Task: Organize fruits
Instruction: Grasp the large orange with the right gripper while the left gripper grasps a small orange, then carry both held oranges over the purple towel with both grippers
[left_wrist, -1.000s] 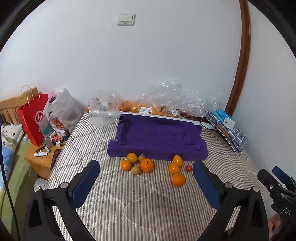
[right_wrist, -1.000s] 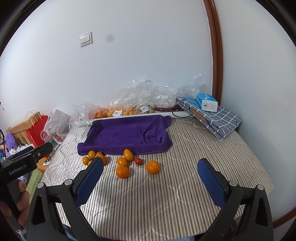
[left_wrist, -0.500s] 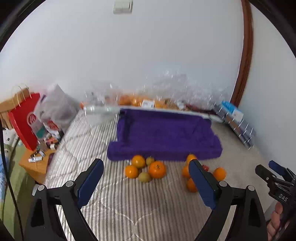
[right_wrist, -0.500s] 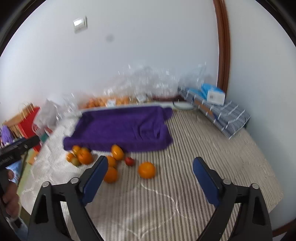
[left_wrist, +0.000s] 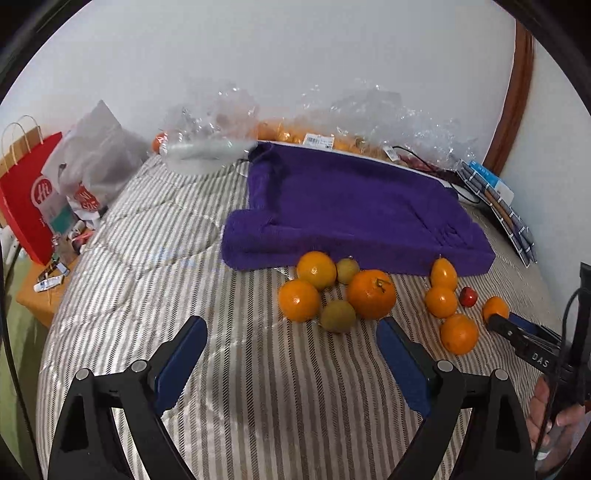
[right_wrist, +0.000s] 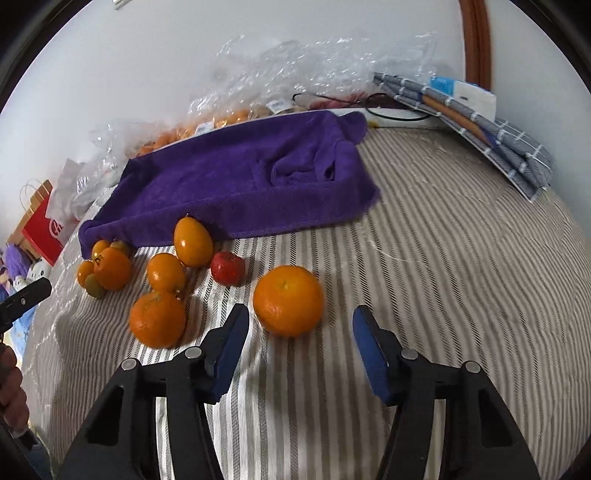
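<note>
Loose fruit lies on the striped cover in front of a purple towel (left_wrist: 351, 206) (right_wrist: 243, 177). A left cluster has several oranges, the largest (left_wrist: 371, 293), and two small green fruits (left_wrist: 338, 315). A right group has oranges, a small red fruit (right_wrist: 228, 267) and one lone orange (right_wrist: 288, 300). My left gripper (left_wrist: 291, 343) is open and empty, just short of the left cluster. My right gripper (right_wrist: 301, 325) is open, its fingers on either side of the lone orange's near edge, not closed on it. It also shows in the left wrist view (left_wrist: 517, 332).
Clear plastic bags of oranges (left_wrist: 295, 133) lie along the wall behind the towel. A checked cloth with a blue box (right_wrist: 476, 107) sits at the back right. A red paper bag (left_wrist: 29, 192) and a plastic bag stand off the left edge by a small side table.
Both grippers have moved forward and down toward the fruit. The right gripper now has the lone orange between its open fingers; the left has closed in on the left cluster.
</note>
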